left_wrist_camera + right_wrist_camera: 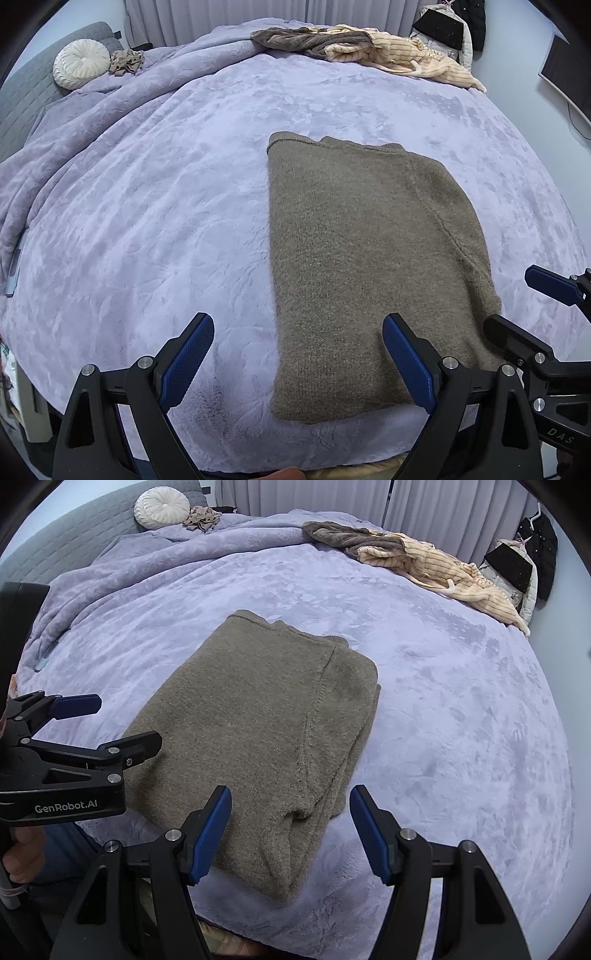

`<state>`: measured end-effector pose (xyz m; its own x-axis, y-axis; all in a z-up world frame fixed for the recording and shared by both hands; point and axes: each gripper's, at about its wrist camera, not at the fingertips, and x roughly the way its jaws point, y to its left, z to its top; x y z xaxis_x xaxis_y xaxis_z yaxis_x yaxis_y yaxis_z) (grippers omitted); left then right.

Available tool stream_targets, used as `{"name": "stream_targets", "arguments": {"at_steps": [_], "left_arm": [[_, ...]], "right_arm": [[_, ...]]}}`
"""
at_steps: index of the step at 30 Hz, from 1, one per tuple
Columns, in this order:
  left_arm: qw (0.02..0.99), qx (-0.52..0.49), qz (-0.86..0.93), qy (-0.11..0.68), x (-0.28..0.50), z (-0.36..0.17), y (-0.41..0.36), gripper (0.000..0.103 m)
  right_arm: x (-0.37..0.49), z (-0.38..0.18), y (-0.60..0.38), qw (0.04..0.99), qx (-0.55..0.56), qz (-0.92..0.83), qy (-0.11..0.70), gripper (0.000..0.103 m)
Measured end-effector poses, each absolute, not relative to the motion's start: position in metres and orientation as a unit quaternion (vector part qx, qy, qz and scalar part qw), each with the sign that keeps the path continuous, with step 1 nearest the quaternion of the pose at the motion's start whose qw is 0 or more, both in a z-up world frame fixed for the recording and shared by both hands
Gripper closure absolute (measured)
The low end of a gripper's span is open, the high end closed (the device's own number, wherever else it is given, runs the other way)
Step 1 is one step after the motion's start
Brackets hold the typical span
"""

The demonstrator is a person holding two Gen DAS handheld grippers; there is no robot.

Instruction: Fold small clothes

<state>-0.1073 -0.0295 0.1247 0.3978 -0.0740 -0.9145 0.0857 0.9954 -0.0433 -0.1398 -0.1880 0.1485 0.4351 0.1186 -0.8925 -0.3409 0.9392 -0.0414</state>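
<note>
**On the bed: a folded sweater between two idle grippers**

At the far left of the bed (147, 184), a round white cushion (79, 63) is seen against the grey headboard (22, 96), with a small crumpled beige cloth (126, 62) just beside it. A bunched lilac blanket (92, 122) is spread along that side, and the rest of the bed is covered by the same plush lilac fabric.

Nearer the front edge, the left gripper (297, 363) is held above the bed with its jaws standing well apart; nothing is clamped between them. Its left blue pad is placed over bare blanket, while its right pad is seen over the near end of the sweater.

The brown knitted sweater (354, 266) is laid flat in a long folded rectangle, its near end close to the front edge of the bed and its collar end pointing toward the curtains (221, 14). A sleeve seam is visible along its right side.

To the right, the right gripper (290, 834) is held over the sweater's near right corner, jaws likewise apart and empty.

At the far right edge of the bed, a heap of brown and cream ribbed clothes (369, 46) is left well apart from the sweater.
</note>
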Motion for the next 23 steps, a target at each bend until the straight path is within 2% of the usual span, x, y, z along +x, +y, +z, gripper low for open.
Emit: {"name": "stream_targets", "arguments": {"at_steps": [23], "left_arm": [[0.838,-0.032,-0.057,0.541,-0.110,0.122,-0.004,0.010]], "right_arm": [[-0.142,0.155,-0.155,0.834,-0.147,0.135,0.514,0.033]]}}
